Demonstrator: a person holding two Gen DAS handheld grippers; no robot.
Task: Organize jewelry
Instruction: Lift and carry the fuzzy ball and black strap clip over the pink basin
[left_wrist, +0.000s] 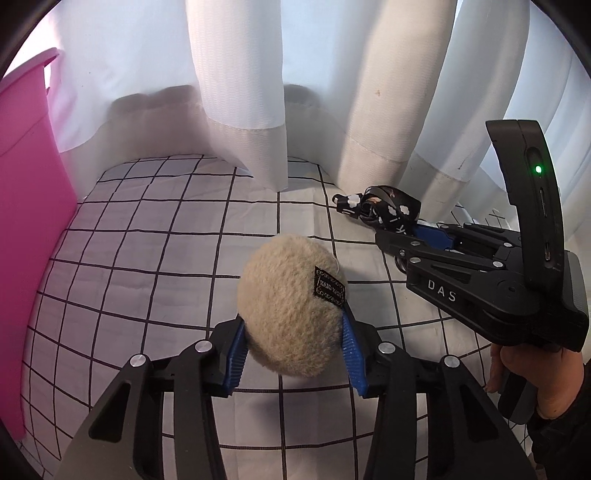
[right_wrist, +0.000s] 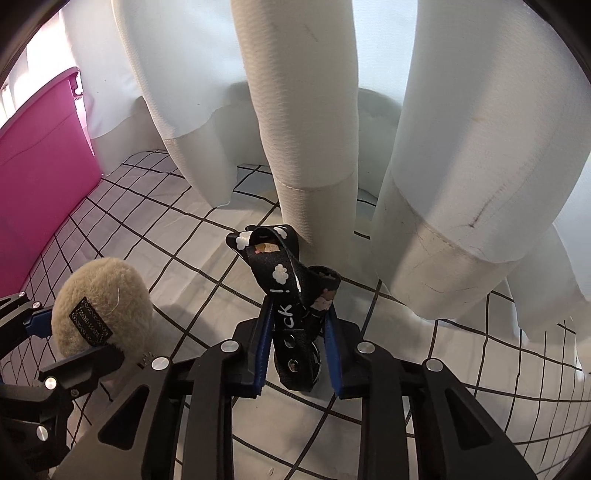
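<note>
Pink bin (left_wrist: 29, 221) stands at the far left edge of the gridded surface (left_wrist: 147, 258), nearer the left gripper (left_wrist: 293, 354) than the right gripper (right_wrist: 297, 354), so I judge that any drop into it is a leftward carry, shorter for the left. Left jaws are closed on a beige plush pouch (left_wrist: 290, 302), held clear above the cloth with its black label facing up-right; right jaws are closed on the buckle end of a black printed strap (right_wrist: 284, 280), whose long axis runs forward and up from the jaws toward the white curtain (right_wrist: 303, 110). Both grippers point forward, roughly level, side by side, the right one further forward
</note>
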